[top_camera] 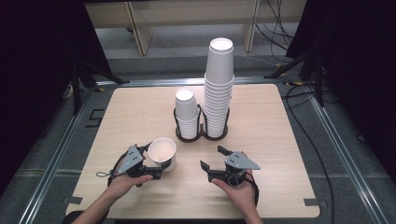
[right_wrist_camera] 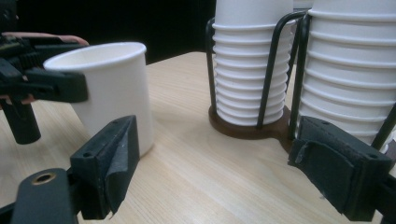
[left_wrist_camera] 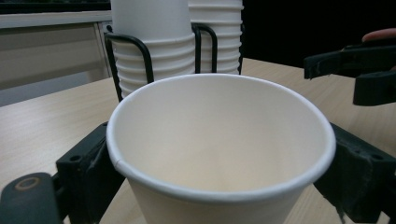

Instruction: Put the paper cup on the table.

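cups were the job here, and the step in hand looked like setting one loose paper cup (top_camera: 163,152) down on the table (top_camera: 271,140), just in front of the wire cup holder (top_camera: 201,133) and a little to its left. the left gripper (top_camera: 148,161) had this cup between its jaws, and both black pads sat right against the cup's sides, so it was holding it. the right gripper (top_camera: 211,157) sat in front of the holder too, a bit to its right, with its jaws apart and nothing between them. the cup looked plain white and smooth, with a rolled rim at the top and a thin seam down one side. it stood mouth up and seemed to lean a little, and it was empty inside. i could not tell for sure if its bottom sat flat on the wood. the holder had two rings, each with a stack of the same white cups, a short stack (top_camera: 186,114) in the left ring and a tall stack (top_camera: 218,88) in the right ring. the next move, i think, called for a soft touch, because a paper cup is light and can squash or tip. the left jaws would need to open slowly, so the cup stayed standing near the holder.
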Tool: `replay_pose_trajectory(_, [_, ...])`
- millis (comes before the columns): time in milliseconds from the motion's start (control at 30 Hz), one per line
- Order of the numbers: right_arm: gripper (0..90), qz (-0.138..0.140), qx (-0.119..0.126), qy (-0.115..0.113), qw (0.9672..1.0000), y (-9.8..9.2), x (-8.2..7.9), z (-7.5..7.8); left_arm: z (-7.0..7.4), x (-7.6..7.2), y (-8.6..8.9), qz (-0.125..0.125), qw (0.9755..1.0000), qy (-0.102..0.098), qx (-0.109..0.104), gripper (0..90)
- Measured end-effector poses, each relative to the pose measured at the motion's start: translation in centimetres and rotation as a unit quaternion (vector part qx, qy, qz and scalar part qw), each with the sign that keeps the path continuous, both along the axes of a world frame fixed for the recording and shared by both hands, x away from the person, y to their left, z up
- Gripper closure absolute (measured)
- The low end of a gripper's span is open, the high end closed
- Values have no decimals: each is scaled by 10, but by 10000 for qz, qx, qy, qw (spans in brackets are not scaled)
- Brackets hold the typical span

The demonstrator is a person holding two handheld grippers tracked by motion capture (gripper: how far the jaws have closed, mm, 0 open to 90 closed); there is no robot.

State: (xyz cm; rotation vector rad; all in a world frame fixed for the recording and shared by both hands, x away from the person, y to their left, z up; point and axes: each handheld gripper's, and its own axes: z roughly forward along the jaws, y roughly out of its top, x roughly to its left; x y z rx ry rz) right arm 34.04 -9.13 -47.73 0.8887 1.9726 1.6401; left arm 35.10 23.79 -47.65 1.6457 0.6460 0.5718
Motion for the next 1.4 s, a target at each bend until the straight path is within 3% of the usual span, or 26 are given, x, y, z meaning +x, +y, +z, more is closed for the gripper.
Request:
replay_pose_trajectory(67, [150, 33, 75, 122, 9999, 0, -1, 1, -1, 2, -1, 5, 10000, -24, -28, 107])
replay_pose_trajectory(133, [150, 29, 3, 53, 10000, -1, 0, 0, -1, 2, 0, 59, 10000, -6, 2, 107])
replay_pose_trajectory(167, [150, -34, 56, 158, 9999, -1, -2, 0, -1, 3, 1, 73, 10000, -29, -13, 107])
replay_pose_trajectory(233, [150, 22, 90, 123, 9999, -1, -1, 0, -1, 3, 4, 149, 9999, -14, 38, 107])
replay_pose_trajectory(300, [150, 15, 85, 112, 9999, -1, 0, 0, -2, 4, 6, 168, 9998, -54, -100, 107])
replay_pose_trajectory(333, [150, -7, 60, 113, 9999, -2, 0, 0, 0, 4, 10, 225, 9997, -23, 44, 108])
replay_pose_trajectory(500, [150, 33, 114, 136, 9998, -1, 0, 0, -2, 5, 13, 324, 9995, -3, 36, 108])
replay_pose_trajectory(533, [150, 54, 197, 211, 9996, 0, -1, 1, -3, 8, 12, 280, 9995, -110, -91, 108])
replay_pose_trajectory(567, [150, -15, 75, 130, 9999, -1, 0, 0, -3, 8, 13, 311, 9994, -119, -74, 108])
replay_pose_trajectory(600, [150, -44, 186, 328, 9993, 1, -3, 1, -3, 8, 13, 304, 9994, -111, -80, 108])
replay_pose_trajectory(633, [150, -44, 186, 328, 9993, 1, -3, 1, -3, 8, 13, 304, 9994, -111, -80, 108])
replay_pose_trajectory(667, [150, 7, 79, 124, 9999, -1, -1, 0, -3, 8, 14, 291, 9995, -116, -93, 107])
replay_pose_trajectory(733, [150, -13, 2, 0, 10000, -1, 2, -2, -4, 8, 13, 297, 9994, -115, -100, 106])
replay_pose_trajectory(833, [149, -26, 53, 100, 9999, -1, 1, -1, -3, 9, 13, 282, 9995, -118, -93, 103])
replay_pose_trajectory(900, [149, -21, 51, 100, 9999, -1, 1, -2, -3, 6, 14, 359, 9993, 53, -49, 99])
replay_pose_trajectory(1033, [149, -7, 189, 119, 9998, 0, -1, -1, -3, 6, 13, 361, 9993, 64, -73, 93])
replay_pose_trajectory(1100, [149, 30, 211, 139, 9997, 0, 0, -1, -3, 9, 13, 284, 9995, -71, -155, 86])
replay_pose_trajectory(1200, [149, 38, 219, 156, 9996, 0, 0, -1, -2, 6, 14, 356, 9993, 91, -102, 73])
replay_pose_trajectory(1233, [149, 50, 164, 67, 9998, -1, 1, -2, -2, 6, 14, 356, 9993, 91, -102, 67])
replay_pose_trajectory(1267, [149, 44, 173, 136, 9997, -1, 0, -1, -2, 8, 14, 240, 9995, -22, -191, 59])
replay_pose_trajectory(1300, [149, 28, 143, 87, 9999, -1, 1, -2, -1, 5, 14, 358, 9992, 99, -118, 47])
replay_pose_trajectory(1333, [149, -17, 56, 87, 9999, -2, 1, -2, -1, 8, 14, 262, 9995, -31, -186, 39])
replay_pose_trajectory(1367, [149, 19, 125, 113, 9999, -1, 1, -2, -1, 8, 13, 262, 9993, 28, -254, 23])
replay_pose_trajectory(1400, [149, 12, 76, 134, 9999, -1, 1, -1, 0, 5, 14, 352, 9991, 136, -167, 8])
